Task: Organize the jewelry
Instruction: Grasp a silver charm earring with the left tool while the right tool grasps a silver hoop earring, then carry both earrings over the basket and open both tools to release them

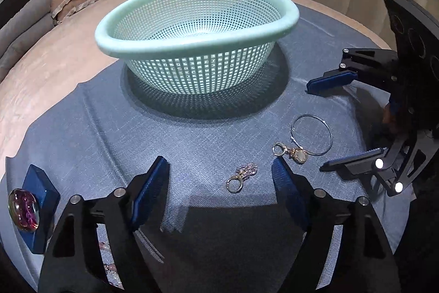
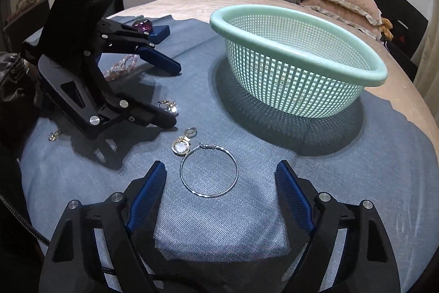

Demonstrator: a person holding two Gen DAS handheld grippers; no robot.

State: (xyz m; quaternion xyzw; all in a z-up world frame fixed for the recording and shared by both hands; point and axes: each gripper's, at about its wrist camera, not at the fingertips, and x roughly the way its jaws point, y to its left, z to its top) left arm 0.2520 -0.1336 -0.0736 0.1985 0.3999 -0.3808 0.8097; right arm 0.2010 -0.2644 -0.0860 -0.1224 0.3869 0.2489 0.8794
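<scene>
Left wrist view. Step in hand, by my reading: the opening of the sort, nothing yet lifted, and the green mesh basket (image 1: 192, 45) shows no jewellery through its lattice. It stands on a blue cloth (image 1: 82, 133) spread over the bed (image 1: 41, 78). Left hand-held gripper (image 1: 221, 177): jaws wide, holding nothing, held low over the cloth and pointing toward the basket. A small gold ring charm (image 1: 241, 177) lies on the cloth between the fingertips, apart from both. A gold pendant (image 1: 290, 153) lies just beyond the right-side fingertip, touching or overlapping the silver bangle (image 1: 312, 135) (which of the two I cannot tell). Right hand-held gripper (image 1: 315, 125) comes in from the right edge, jaws wide, empty, the bangle lying in front of its gap. At the left edge, a blue box (image 1: 41, 205) with a purple glass ornament (image 1: 23, 210) beside it. Right wrist view. Right hand-held gripper (image 2: 221, 177): jaws wide, empty, low over the cloth, with the silver bangle (image 2: 208, 172) flat between the fingertips, nearer the left-side one. The pendant (image 2: 179, 147) lies just beyond it. Left hand-held gripper (image 2: 175, 95) stands at left, tilted down toward the cloth, jaws wide. Pink bead bracelet (image 2: 122, 66) lies behind it; a small gold piece (image 2: 54, 135) lies at its near side. Next move, as a judgement: each closes on the piece between its fingers; the thin, flat bangle calls for a low, near-level pinch on its wire, then a carry over the basket (image 2: 299, 65) rim.
</scene>
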